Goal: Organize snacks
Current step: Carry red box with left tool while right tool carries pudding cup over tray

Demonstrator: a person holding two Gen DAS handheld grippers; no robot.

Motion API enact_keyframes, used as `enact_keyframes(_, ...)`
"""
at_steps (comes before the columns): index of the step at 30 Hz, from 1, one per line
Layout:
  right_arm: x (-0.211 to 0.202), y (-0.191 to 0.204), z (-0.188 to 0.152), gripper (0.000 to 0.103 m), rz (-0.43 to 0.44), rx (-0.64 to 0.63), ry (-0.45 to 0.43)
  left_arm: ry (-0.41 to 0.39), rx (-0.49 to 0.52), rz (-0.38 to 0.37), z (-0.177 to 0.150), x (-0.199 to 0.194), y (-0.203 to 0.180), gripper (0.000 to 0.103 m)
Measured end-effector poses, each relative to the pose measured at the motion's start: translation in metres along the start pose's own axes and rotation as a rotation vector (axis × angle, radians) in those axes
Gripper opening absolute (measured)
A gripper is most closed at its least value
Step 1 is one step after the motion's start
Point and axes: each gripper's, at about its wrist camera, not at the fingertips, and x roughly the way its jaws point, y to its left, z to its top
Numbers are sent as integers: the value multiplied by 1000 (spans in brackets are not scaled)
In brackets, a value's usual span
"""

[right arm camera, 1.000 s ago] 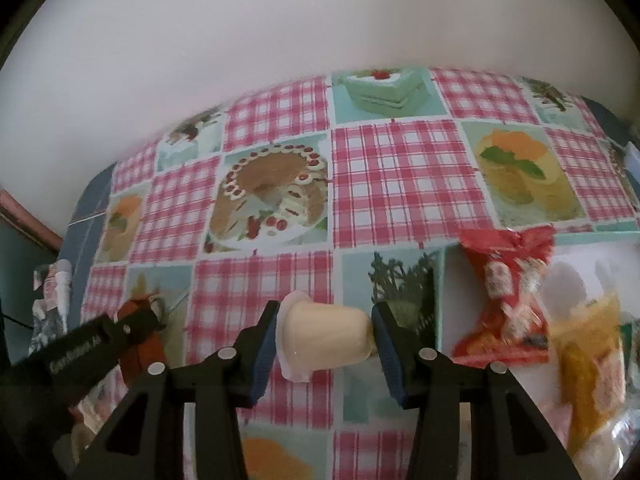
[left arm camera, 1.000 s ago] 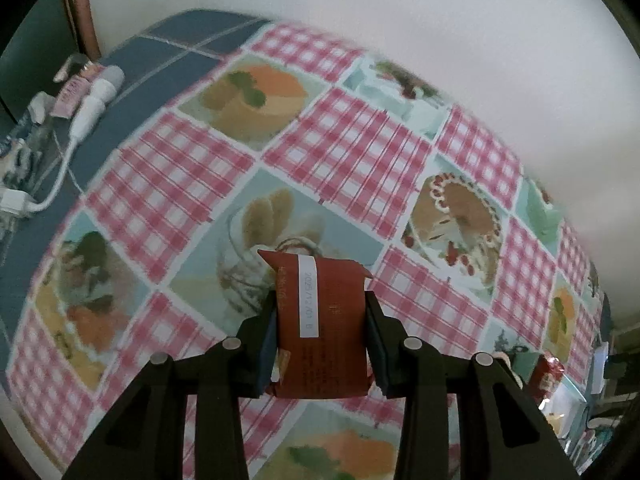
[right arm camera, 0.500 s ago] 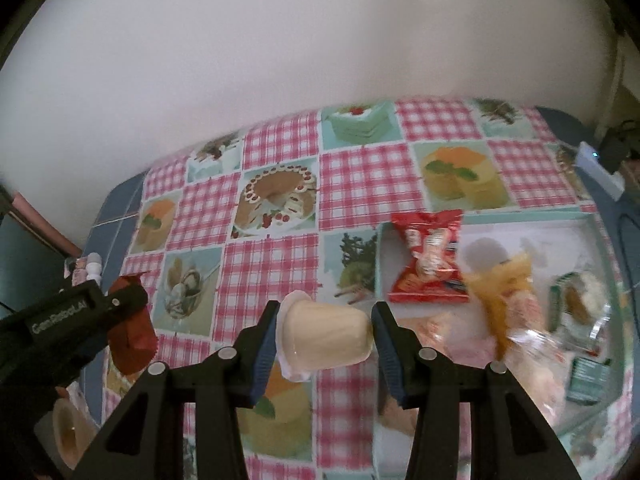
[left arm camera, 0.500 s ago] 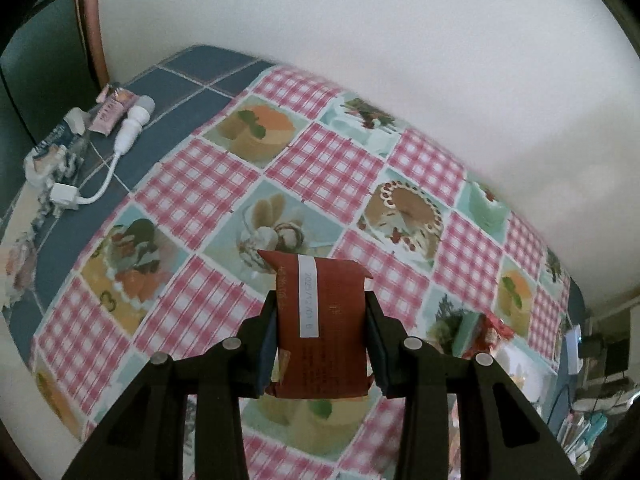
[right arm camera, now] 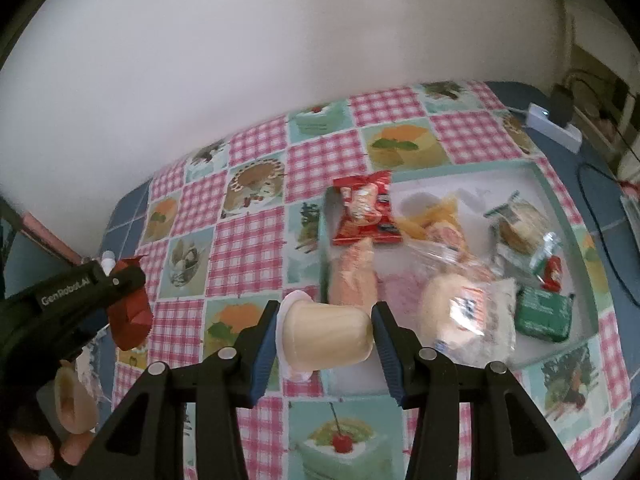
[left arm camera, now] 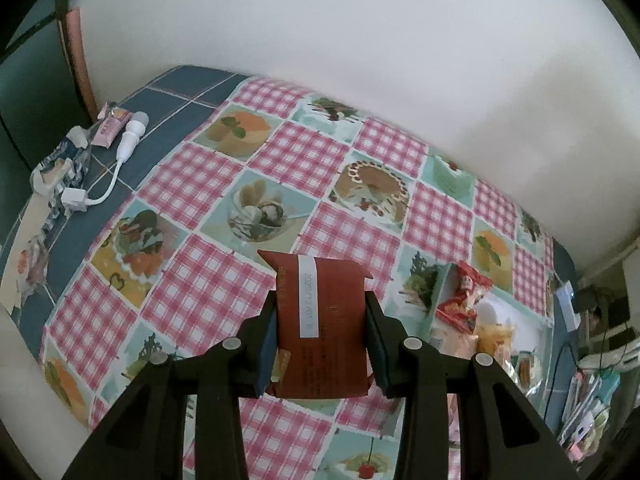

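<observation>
**Both grippers carrying a snack above the checked tablecloth**

The left gripper (left arm camera: 322,320) is pinching a dark red snack packet (left arm camera: 324,328) between its blue pads, the packet standing upright with a white date strip running down its face. The right gripper (right arm camera: 325,330) is clamping a pale cream jelly cup (right arm camera: 326,334) lying on its side, its wide rim pressing against the left pad and its base against the right one. Both loads are hanging in the air over the tablecloth (left arm camera: 192,292), which is showing pink gingham squares alternating with dessert pictures.

In the right wrist view, the left gripper is appearing at the left edge, with the person's fingertips (right arm camera: 38,450) curling round its handle. Just beyond the jelly cup, a shallow clear tray (right arm camera: 560,184) is lying on the cloth, holding a red crinkly packet (right arm camera: 366,210), a green packet (right arm camera: 542,312), wrapped buns and other bagged snacks. A white cable (left arm camera: 110,176) is resting on the blue tiled surface at the far left.
</observation>
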Motion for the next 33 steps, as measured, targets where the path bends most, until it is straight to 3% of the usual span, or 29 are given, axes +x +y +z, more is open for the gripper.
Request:
enact_keyframes(11, -22, -47, 0, 49, -16, 94, -31, 20, 155, -43, -35, -9, -54, 41)
enact_keyframes(26, -29, -123, 13, 49, -140, 295, -23, 136, 329, -108, -73, 10, -118, 41)
enact_keyframes(33, -19, -145, 11, 49, -140, 361, 29, 242, 377, -110, -89, 35, -129, 41)
